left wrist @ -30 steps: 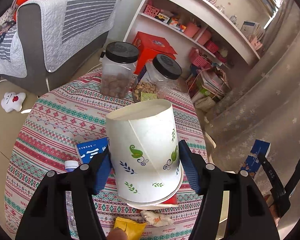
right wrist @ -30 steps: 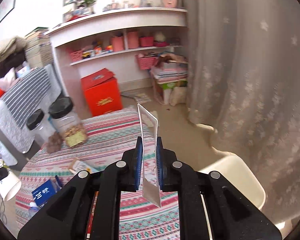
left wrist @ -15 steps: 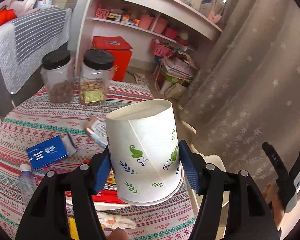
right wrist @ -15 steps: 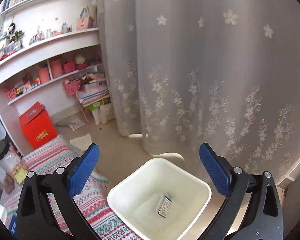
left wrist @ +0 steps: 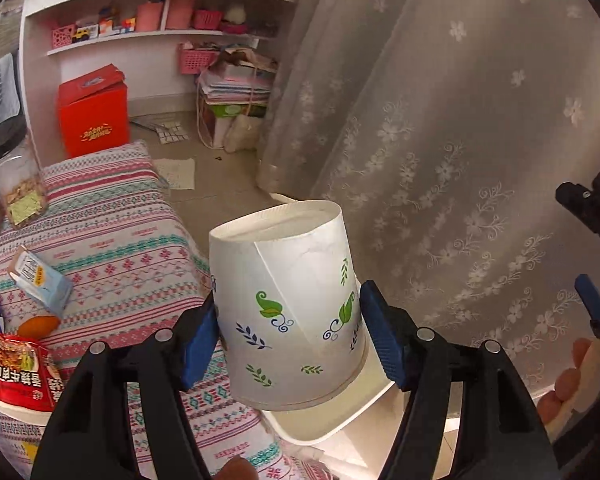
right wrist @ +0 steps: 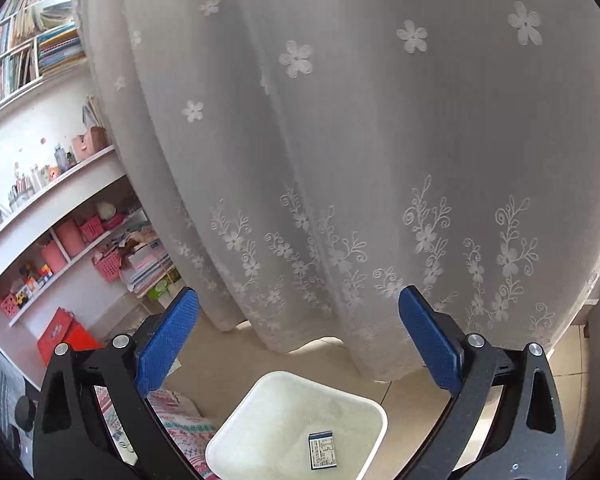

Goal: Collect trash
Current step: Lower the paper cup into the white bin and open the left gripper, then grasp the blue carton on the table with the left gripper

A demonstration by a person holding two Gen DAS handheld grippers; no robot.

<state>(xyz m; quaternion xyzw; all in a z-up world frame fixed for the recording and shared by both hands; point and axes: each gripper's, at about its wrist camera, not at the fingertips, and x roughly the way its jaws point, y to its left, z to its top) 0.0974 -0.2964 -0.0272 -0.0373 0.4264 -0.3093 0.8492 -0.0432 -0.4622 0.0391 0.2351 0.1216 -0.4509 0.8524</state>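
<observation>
A white paper cup (left wrist: 288, 312) with green leaf prints sits upside down between the blue pads of my left gripper (left wrist: 290, 336). Its jaws are opening, and both pads still touch the cup's sides. The cup hangs over the near rim of a white square bin (left wrist: 320, 434) beside the table. In the right wrist view my right gripper (right wrist: 300, 344) stands wide open and empty above the same bin (right wrist: 236, 428). A small flat packet (right wrist: 322, 454) lies on the bin's bottom. The right gripper (left wrist: 584, 248) also shows at the right edge of the left wrist view.
The round table's striped cloth (left wrist: 112, 232) carries a red snack packet (left wrist: 16, 372), a small pale blue box (left wrist: 40, 284) and a black-lidded jar (left wrist: 12, 172). A lace curtain (left wrist: 440, 120) hangs behind the bin. A red box (left wrist: 94, 114) and shelves stand further back.
My left gripper carried the cup from over the table to above the bin. My right gripper opened, let go of the flat packet, which now lies in the bin, and rose slightly.
</observation>
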